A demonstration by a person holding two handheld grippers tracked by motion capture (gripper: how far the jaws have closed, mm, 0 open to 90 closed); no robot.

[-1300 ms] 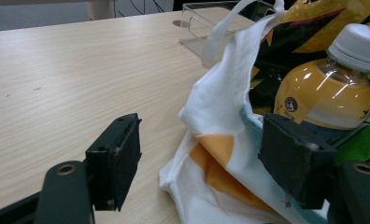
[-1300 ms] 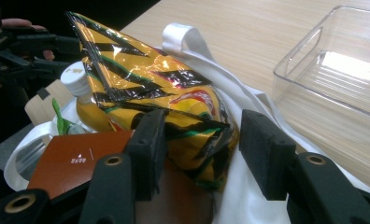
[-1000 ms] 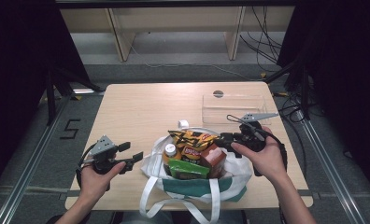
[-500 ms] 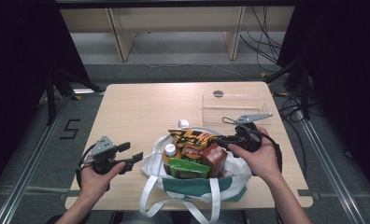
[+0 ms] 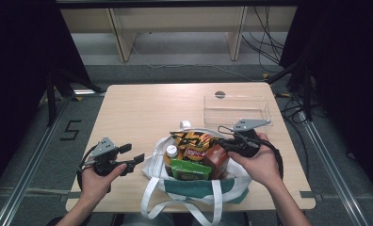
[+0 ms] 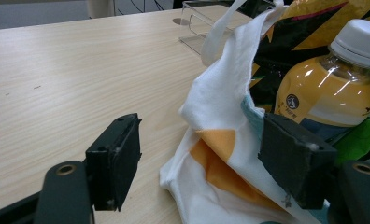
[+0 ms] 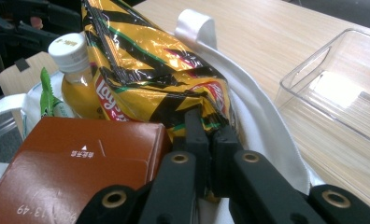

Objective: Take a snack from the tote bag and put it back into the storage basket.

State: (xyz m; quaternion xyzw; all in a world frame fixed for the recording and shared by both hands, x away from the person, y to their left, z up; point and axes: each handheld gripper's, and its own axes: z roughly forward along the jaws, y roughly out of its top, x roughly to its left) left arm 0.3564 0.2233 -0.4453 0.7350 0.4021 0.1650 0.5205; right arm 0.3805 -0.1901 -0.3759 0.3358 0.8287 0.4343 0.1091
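Observation:
A white tote bag lies open at the table's front, stuffed with goods. In it are a yellow chip bag, an orange drink bottle, a green packet and a brown box. My right gripper reaches in from the right. Its jaws have just been closing and now pinch the chip bag's lower edge. My left gripper hovers open just left of the bag, with a fold of the white cloth between its jaws but not pressed.
A clear plastic tray stands at the back right of the wooden table. The bag's white handles hang over the front edge. A small round hole sits near the far edge.
The right gripper's jaws have closed onto the chip bag's edge and the hand has edged slightly left. The left gripper has stayed where it was, open.

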